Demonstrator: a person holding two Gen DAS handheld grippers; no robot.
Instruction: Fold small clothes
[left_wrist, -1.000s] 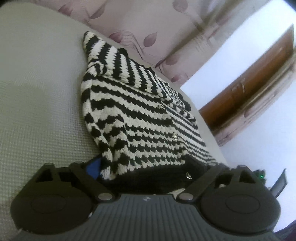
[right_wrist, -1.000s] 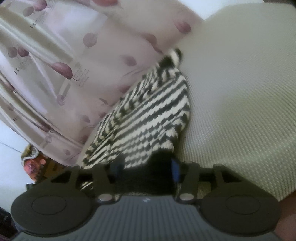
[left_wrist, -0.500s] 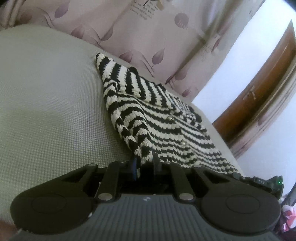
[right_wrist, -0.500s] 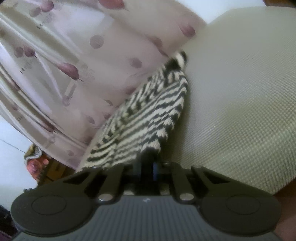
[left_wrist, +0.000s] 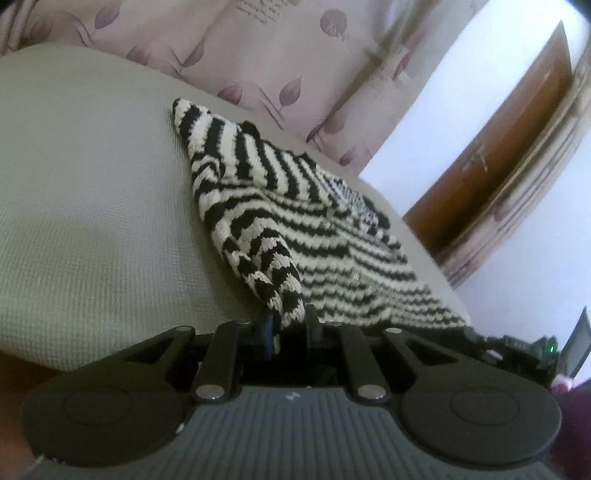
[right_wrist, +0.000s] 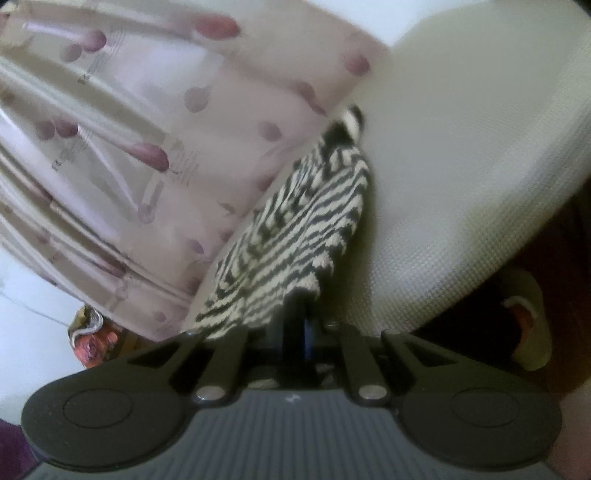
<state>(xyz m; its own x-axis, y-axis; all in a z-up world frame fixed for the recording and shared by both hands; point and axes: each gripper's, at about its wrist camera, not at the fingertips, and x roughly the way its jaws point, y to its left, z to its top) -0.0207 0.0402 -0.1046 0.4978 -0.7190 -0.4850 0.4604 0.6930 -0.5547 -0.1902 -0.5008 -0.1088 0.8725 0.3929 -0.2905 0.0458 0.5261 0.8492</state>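
Between both claws — striped cardigan (left_wrist: 295, 229) hem, pinched

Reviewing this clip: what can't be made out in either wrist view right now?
- Left view: the near hem of the black-and-white striped knit cardigan is hidden behind the left gripper.
- Right view: motion blur smears the cardigan's far end and the pink patterned curtain; the right gripper covers the pinched corner.
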